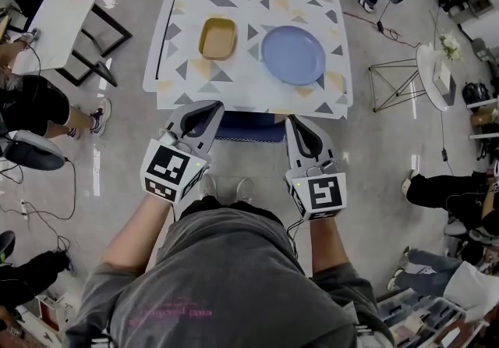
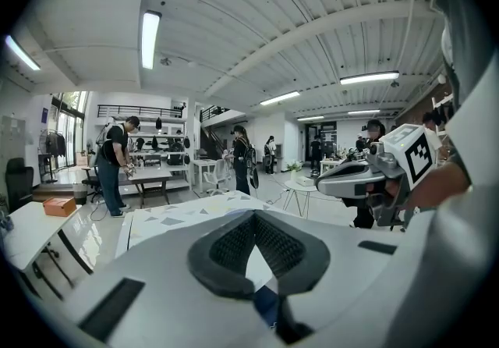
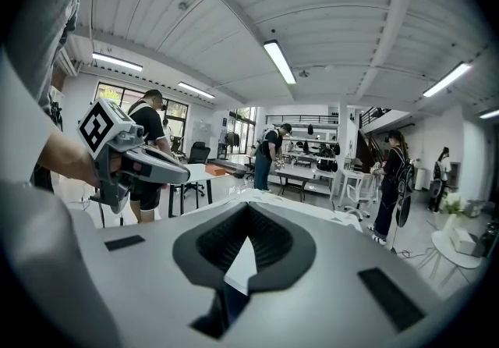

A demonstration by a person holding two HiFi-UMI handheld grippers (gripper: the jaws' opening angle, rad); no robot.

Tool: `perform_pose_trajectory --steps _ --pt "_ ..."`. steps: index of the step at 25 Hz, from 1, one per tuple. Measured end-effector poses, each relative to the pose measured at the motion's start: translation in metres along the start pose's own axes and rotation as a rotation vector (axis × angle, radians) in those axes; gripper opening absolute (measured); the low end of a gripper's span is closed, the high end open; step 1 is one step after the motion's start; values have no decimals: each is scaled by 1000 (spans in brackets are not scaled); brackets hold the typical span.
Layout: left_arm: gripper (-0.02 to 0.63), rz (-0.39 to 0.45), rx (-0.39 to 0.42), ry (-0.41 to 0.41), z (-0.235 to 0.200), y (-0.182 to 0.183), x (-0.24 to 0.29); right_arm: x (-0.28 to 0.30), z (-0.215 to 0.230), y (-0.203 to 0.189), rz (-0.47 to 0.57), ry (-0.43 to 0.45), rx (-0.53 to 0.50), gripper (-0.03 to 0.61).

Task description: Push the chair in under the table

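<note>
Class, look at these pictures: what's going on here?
A person stands at a table holding a claw in each hand. The left claw and right claw, both shut and empty, flank a dark blue chair, which is largely under the table edge. Whether they touch it is unclear. A blue plate and yellow dish sit on top.

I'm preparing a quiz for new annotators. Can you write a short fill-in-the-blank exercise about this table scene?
1. The round plate on the table is ____ in colour.
2. In the head view, the tan dish lies to the ____ of the plate.
3. The jaws of the left gripper and the right gripper are both ____.
4. The chair shares its colour with the ____.

Missing words: blue; left; shut; plate.
</note>
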State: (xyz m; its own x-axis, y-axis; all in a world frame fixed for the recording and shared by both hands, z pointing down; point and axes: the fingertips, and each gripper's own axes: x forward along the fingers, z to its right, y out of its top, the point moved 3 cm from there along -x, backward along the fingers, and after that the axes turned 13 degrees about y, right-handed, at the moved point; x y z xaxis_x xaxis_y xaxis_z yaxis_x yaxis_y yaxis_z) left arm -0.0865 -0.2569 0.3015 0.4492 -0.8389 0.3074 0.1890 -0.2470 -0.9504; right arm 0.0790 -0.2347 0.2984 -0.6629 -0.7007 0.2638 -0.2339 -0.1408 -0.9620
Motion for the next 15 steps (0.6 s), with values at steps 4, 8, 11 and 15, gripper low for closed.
perform_pose_trajectory --steps 4,8,11,15 --pt "2 -1 -4 3 1 0 0 0 3 0 0 4 -1 3" --pt "2 -2 -7 12 3 0 0 0 4 0 2 15 -3 3" --pt "2 -1 -10 20 4 0 1 1 4 0 2 25 -6 3" --pt "2 -2 -15 29 7 0 2 -1 7 -1 2 34 -10 3"
